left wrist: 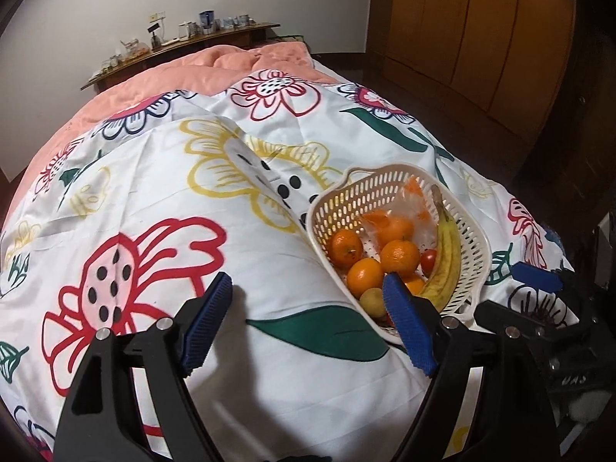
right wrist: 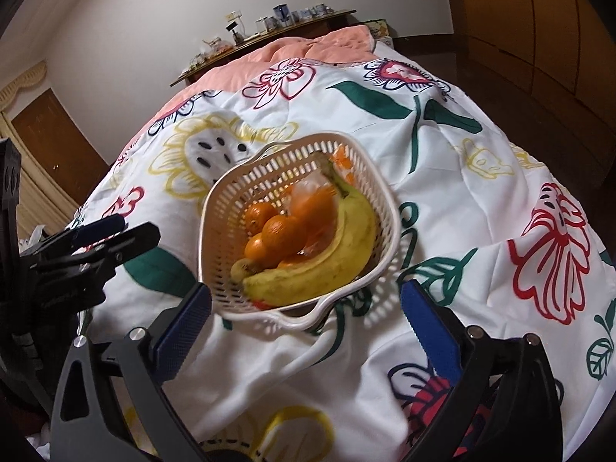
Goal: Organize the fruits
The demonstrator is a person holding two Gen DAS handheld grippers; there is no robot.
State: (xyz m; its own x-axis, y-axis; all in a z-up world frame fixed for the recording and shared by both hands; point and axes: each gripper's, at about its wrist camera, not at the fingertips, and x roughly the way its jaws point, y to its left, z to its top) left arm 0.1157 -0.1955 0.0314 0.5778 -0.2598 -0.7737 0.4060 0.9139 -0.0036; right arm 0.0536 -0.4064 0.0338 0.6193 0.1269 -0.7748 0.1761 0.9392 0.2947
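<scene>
Fruits sit heaped in the cream slotted basket (right wrist: pixel 215 231) on the flowered bedspread (right wrist: pixel 462 192): a banana (right wrist: pixel 327 265) curves along the basket's near right wall, with oranges (right wrist: pixel 281 231) just left of it and a plastic bag (right wrist: pixel 312 196) behind them. Right gripper (right wrist: pixel 306 319) hangs released just before the basket's near rim, gripping nothing. Left gripper (left wrist: pixel 308 300), also released and empty, hovers at the basket's left side.

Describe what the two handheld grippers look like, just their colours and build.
Both the left gripper and right gripper share one build: matte black angular finger arms with silver round pins at the joints, tipped with flat blue pads textured in fine ridges. No cables or sleeves show.
</scene>
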